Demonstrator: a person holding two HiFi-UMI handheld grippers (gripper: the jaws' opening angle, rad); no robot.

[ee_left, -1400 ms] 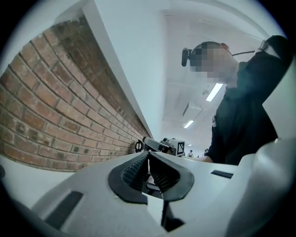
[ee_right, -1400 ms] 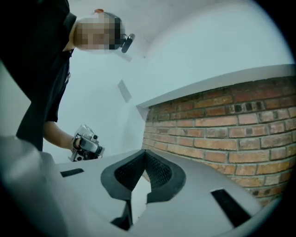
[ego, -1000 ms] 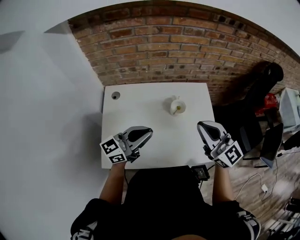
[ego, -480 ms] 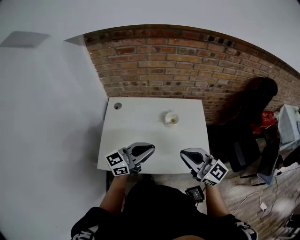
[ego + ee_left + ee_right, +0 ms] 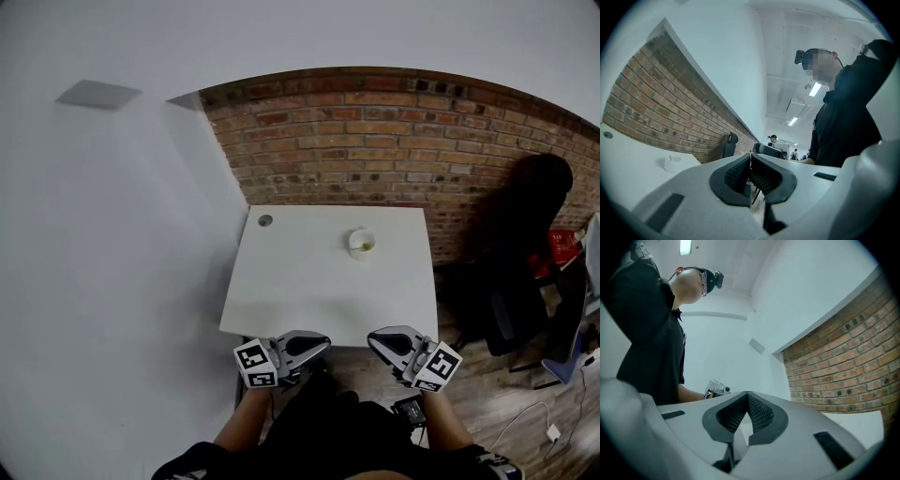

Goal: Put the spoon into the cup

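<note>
A small white cup (image 5: 360, 244) stands on the white table (image 5: 309, 291), right of the middle towards the far side. Something yellowish shows inside it; I cannot make out the spoon as such. The cup (image 5: 672, 164) also shows far off at the left of the left gripper view. My left gripper (image 5: 325, 342) and right gripper (image 5: 373, 338) hang just off the table's near edge, tips turned towards each other. Both are shut with nothing between the jaws, as the left gripper (image 5: 750, 155) and right gripper (image 5: 747, 394) show in their own views.
A brick wall (image 5: 375, 141) runs behind the table and a white wall to its left. A round cable hole (image 5: 265, 220) sits in the table's far left corner. A black chair (image 5: 525, 281) stands to the right, and a small black box (image 5: 410, 408) lies on the floor.
Both grippers have drawn back from over the table to just off its near edge and come closer together. The right one turned inward. The cup has stayed where it was.
</note>
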